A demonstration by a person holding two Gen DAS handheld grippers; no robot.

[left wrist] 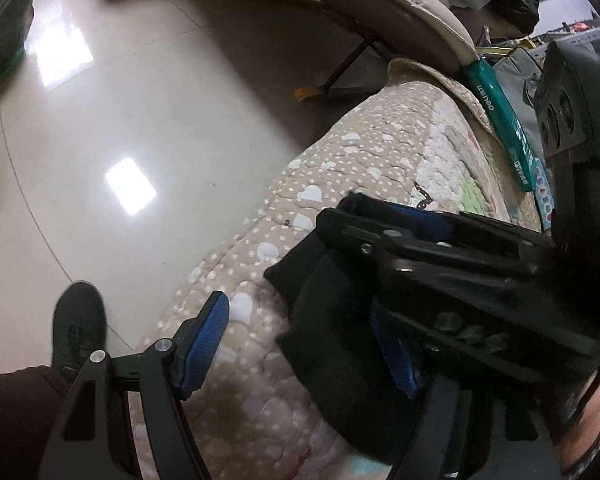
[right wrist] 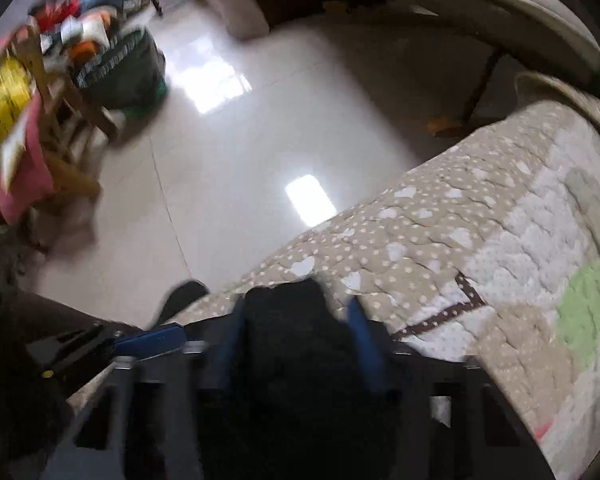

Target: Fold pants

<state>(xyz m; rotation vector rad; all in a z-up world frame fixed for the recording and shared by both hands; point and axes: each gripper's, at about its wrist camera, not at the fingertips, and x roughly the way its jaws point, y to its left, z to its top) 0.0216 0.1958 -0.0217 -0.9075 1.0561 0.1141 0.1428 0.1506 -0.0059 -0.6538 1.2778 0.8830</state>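
Observation:
The black pants (left wrist: 332,312) lie bunched on a beige quilt with white dots (left wrist: 380,152), near its edge. My left gripper (left wrist: 300,344) is open; its blue pads (left wrist: 206,340) stand wide apart, one beside the cloth and one on it. The right gripper (left wrist: 404,220) reaches in from the right in this view, closed on the pants' upper edge. In the blurred right wrist view, the right gripper (right wrist: 296,328) has black cloth (right wrist: 292,312) bunched between its blue pads (right wrist: 364,332), over the quilt (right wrist: 480,240). The left gripper's blue pad (right wrist: 148,342) shows at lower left.
A glossy tiled floor (left wrist: 140,120) lies beyond the quilt's edge. My black shoe (left wrist: 78,320) stands on it. A cushioned chair (left wrist: 400,12) and teal boxes (left wrist: 500,120) are behind the quilt. A wooden chair with clutter (right wrist: 40,100) and a dark bag (right wrist: 120,68) stand at the left.

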